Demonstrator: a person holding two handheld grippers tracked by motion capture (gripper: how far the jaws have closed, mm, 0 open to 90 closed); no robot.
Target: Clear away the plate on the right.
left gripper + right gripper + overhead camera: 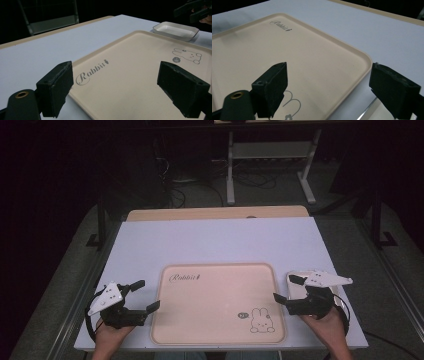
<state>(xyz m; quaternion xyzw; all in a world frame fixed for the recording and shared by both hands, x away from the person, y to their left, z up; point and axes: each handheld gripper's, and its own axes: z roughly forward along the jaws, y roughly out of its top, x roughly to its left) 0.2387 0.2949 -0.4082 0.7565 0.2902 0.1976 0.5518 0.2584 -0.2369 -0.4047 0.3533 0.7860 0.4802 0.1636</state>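
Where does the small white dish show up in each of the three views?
High view: the dish lies right of the tray, partly under the right claw.
Left gripper view: upper right, beyond the tray's far edge.
Right gripper view: I can't tell; a pale edge at the bottom right may be it.
Shared landmark: the tray's "Rabbit" lettering.

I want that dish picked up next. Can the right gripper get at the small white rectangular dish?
Probably yes: the right gripper, jaws open, hovers right above the small white rectangular dish, with nothing between them.
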